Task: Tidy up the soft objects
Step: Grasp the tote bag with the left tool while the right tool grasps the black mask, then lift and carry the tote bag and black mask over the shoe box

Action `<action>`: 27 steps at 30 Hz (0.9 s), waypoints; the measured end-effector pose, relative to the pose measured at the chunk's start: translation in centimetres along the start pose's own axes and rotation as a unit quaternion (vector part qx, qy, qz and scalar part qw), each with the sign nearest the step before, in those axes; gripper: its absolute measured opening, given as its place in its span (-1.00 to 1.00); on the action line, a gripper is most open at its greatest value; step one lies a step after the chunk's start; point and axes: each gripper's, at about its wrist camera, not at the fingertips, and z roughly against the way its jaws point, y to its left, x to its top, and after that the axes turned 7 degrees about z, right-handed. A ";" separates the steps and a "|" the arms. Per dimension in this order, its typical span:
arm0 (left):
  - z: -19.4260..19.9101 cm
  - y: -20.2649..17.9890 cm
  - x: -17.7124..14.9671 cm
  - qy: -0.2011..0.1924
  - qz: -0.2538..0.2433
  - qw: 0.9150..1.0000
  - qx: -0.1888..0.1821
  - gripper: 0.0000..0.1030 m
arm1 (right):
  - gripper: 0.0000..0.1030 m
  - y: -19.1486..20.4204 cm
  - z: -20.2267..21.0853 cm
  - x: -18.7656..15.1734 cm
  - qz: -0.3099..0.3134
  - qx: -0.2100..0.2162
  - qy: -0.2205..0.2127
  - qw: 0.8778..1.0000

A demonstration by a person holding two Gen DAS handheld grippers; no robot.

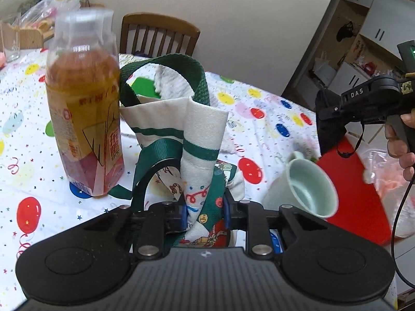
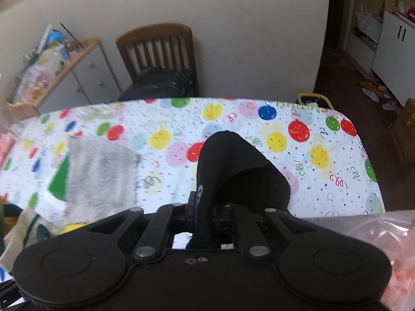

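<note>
My left gripper (image 1: 205,213) is shut on a cream canvas tote bag (image 1: 205,129) with green straps, holding it upright over the balloon-print table (image 1: 31,160). A white fluffy cloth (image 1: 171,83) shows behind the bag. My right gripper (image 2: 205,210) is shut on a black sock (image 2: 233,168), held above the table (image 2: 324,155); it also shows in the left wrist view (image 1: 330,127) at the right, with the sock hanging from it. A grey fluffy towel (image 2: 101,178) lies on the table to the left, and the tote's edge (image 2: 23,225) is at the lower left.
A tea bottle (image 1: 85,119) stands left of the bag. A pale green mug (image 1: 308,189) lies tipped at its right beside a red mat (image 1: 350,189). A wooden chair (image 1: 158,36) stands behind the table. A pink plastic bag (image 2: 389,254) is at the right.
</note>
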 end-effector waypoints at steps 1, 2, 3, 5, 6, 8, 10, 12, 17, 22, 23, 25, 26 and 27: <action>0.5 -0.2 0.0 -0.003 -0.002 1.000 -0.003 -0.54 | -0.88 0.1 0.8 -0.1 0.001 0.004 -0.007 1.000; 1.0 -0.5 0.0 -0.007 -0.005 1.000 -0.006 -0.54 | -0.88 0.2 1.7 -0.2 0.004 0.009 -0.014 1.000; 1.5 -0.7 0.1 -0.010 -0.006 1.000 -0.009 -0.54 | -0.88 0.3 2.5 -0.3 0.007 0.014 -0.020 1.000; 2.6 -1.3 0.2 -0.016 -0.006 1.000 -0.014 -0.54 | -0.88 0.4 4.3 -0.6 0.012 0.025 -0.031 0.999; 3.1 -1.6 0.3 -0.019 -0.009 1.000 -0.016 -0.54 | -0.88 0.4 5.1 -0.8 0.015 0.029 -0.037 0.999; 4.1 -2.1 0.4 -0.027 -0.014 0.999 -0.020 -0.54 | -0.88 0.4 6.9 -1.2 0.020 0.036 -0.050 0.998; 5.0 -2.7 0.5 -0.033 -0.017 0.999 -0.023 -0.54 | -0.88 0.3 8.7 -1.6 0.024 0.046 -0.064 0.997; 5.9 -3.3 0.6 -0.040 -0.020 0.999 -0.028 -0.54 | -0.88 0.2 10.3 -2.0 0.027 0.057 -0.076 0.995; 7.8 -5.9 1.2 -0.049 -0.033 0.997 -0.050 -0.54 | -0.89 -0.6 14.1 -3.2 0.037 0.079 -0.102 0.991; 9.2 -8.9 1.6 -0.057 -0.048 0.994 -0.075 -0.54 | -0.89 -2.3 17.4 -4.4 0.031 0.090 -0.119 0.988; 9.3 -9.7 1.7 -0.058 -0.053 0.994 -0.080 -0.54 | -0.88 -2.8 18.0 -4.6 0.031 0.089 -0.123 0.988; 9.4 -11.0 1.7 -0.057 -0.064 0.992 -0.091 -0.54 | -0.89 -3.8 19.2 -5.2 0.028 0.086 -0.131 0.987; 9.4 -11.8 1.7 -0.057 -0.070 0.991 -0.096 -0.54 | -0.89 -4.4 19.7 -5.5 0.026 0.084 -0.134 0.987; 9.4 -12.6 1.7 -0.055 -0.076 0.990 -0.101 -0.54 | -0.89 -4.9 20.2 -5.8 0.024 0.082 -0.136 0.987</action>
